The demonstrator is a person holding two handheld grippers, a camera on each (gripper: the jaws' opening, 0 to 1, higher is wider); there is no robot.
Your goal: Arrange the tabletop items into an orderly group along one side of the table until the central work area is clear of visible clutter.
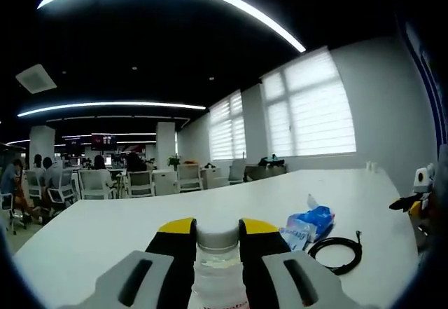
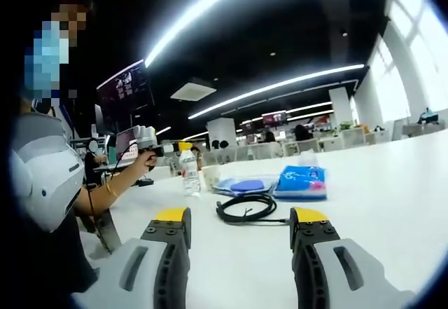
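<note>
My left gripper (image 1: 218, 242) has its yellow-tipped jaws closed around the neck of a clear water bottle (image 1: 218, 267), just below its grey cap; in the right gripper view I see that same bottle (image 2: 189, 172) upright over the far edge of the white table (image 2: 392, 183), held out by the person's hand (image 2: 145, 159), though I cannot tell whether its base rests on the surface or hangs just above it. My right gripper (image 2: 239, 228) is empty, its jaws spread wide over bare tabletop, pointing at the coiled black cable (image 2: 246, 207). Beyond the cable lie a blue tissue pack (image 2: 302, 181), a flat packet with a blue oval (image 2: 245, 186) and a pale paper cup (image 2: 210, 176) standing just beside the bottle, so the clutter is already loosely gathered. My worry is the bottle: the grip sits high on a smooth neck, and if I swing it sideways the body could pivot or slip through the jaws, then tip as I set it down and knock the cup over. The cable is the other risk; a pinch on one loop would likely drag the rest of the coil out and snag the tissue pack, scattering what is already grouped.
</note>
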